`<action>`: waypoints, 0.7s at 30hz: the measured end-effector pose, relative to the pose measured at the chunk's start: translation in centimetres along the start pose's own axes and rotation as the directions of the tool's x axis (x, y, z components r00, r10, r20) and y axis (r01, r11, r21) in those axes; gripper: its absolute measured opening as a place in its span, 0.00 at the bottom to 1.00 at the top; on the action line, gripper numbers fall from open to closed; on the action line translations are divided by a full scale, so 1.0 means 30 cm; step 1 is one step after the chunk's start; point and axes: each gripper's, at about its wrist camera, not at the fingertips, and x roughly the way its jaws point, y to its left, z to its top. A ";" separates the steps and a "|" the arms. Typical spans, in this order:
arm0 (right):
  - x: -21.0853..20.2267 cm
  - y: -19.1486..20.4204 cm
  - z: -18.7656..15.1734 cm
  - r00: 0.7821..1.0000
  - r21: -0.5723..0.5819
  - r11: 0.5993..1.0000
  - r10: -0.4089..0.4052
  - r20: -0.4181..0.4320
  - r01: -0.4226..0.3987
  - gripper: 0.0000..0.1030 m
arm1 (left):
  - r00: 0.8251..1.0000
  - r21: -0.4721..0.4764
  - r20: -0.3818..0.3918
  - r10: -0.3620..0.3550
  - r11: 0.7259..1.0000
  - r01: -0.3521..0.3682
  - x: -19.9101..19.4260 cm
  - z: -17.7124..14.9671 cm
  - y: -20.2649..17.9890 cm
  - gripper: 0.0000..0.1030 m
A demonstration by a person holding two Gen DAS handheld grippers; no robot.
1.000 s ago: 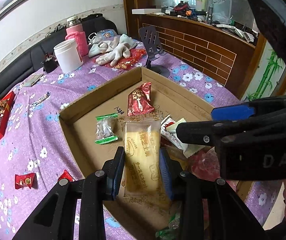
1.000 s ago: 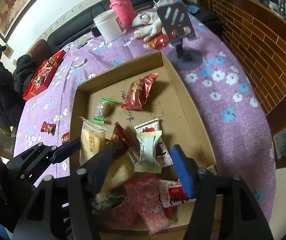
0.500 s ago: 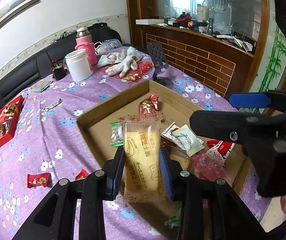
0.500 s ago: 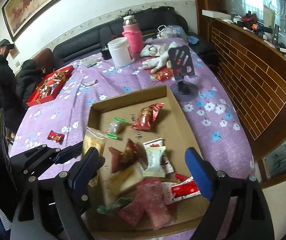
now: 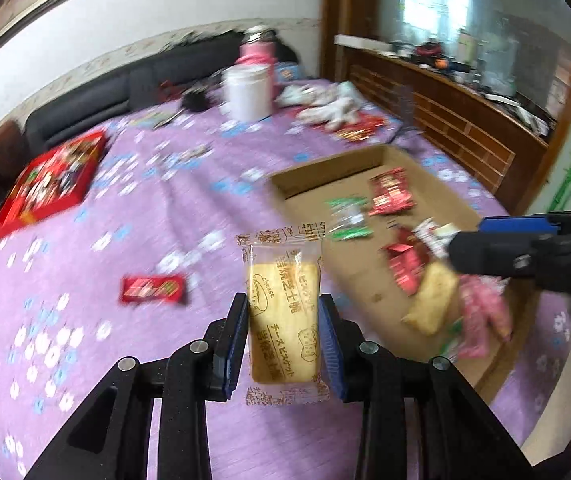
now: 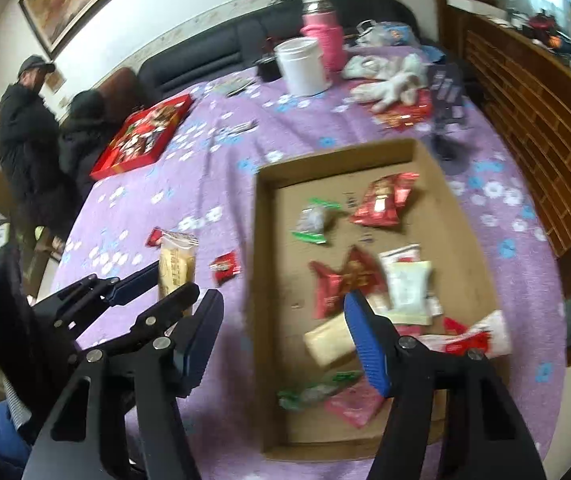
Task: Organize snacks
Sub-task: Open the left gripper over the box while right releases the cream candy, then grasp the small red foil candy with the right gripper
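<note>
Over purple tablecloth (image 5: pixel 85 240), left tongs (image 5: pixel 284 340) pinch upright biscuit packet (image 5: pixel 284 312).

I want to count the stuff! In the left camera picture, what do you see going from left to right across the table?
Red tray → red candy → cheese biscuit in the left gripper → cardboard box → right gripper.

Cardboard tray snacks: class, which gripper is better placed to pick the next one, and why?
Right. The right gripper hangs open over the cardboard tray, nothing between its pads. The left gripper is shut on the cheese biscuit packet, out over the purple tablecloth.
</note>
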 end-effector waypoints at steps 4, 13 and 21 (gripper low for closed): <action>0.055 0.056 -0.003 0.999 0.010 1.000 0.018 -0.046 -0.017 0.55 | 0.999 -0.080 -0.035 0.025 0.996 -0.028 -0.003 -0.056 0.121 0.35; 0.207 0.184 0.013 0.987 0.079 0.995 0.071 -0.144 -0.060 0.41 | 0.995 -0.145 -0.085 0.047 0.988 -0.059 -0.023 -0.150 0.304 0.37; 0.403 0.165 0.069 0.974 0.343 0.939 0.054 -0.219 0.025 0.35 | 0.995 -0.089 -0.098 0.029 0.995 -0.038 -0.008 -0.160 0.380 0.37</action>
